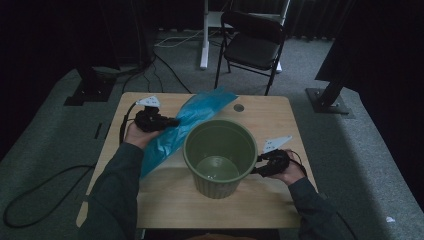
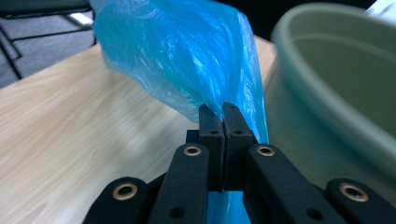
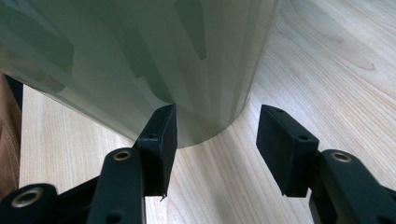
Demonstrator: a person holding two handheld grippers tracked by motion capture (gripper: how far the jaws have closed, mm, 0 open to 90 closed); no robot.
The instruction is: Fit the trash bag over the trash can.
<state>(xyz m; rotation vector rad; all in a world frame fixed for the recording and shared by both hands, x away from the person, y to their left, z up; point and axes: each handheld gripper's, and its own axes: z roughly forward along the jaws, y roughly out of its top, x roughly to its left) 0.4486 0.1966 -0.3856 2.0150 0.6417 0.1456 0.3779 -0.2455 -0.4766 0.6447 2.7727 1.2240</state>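
Table [image 1: 165,200]: a pale wood top carrying everything in hand; a small round grommet [image 1: 239,107] sits near its far edge at 12 o'clock from the bin.

Bin [image 1: 220,152]: a green ribbed bin, upright and empty, mouth open upward, standing at the table's centre. It is the target of the coming move, judged to be lining it with the bag.

Bag [image 1: 185,127]: a blue plastic bag, its long axis running from 7 o'clock to 1 o'clock across the table's left half. Its upper end lies at 11 o'clock from the bin, just beside the rim; the lower end trails toward the person's left sleeve. In the left gripper view the film [image 2: 187,56] rises and fans out above the jaws, with the bin wall [image 2: 336,93] close at 3 o'clock.

Left gripper [image 1: 167,121]: clenched on a fold of the bag, jaws pressed together with film pinched between them. It lies at 9 to 10 o'clock from the bin and is the nearer tool to the bag; the bin mouth lies toward 4 o'clock from it.

Right gripper [image 1: 256,167]: released, jaws spread wide, at 3 o'clock from the bin, low beside its wall. In the right gripper view one pad [image 3: 161,140] looks to be just beside or touching the bin's base [image 3: 187,93]; contact cannot be told.

Obstacle: the near rim of the bin stands between the bag and the bin's inside; the bag must clear it.
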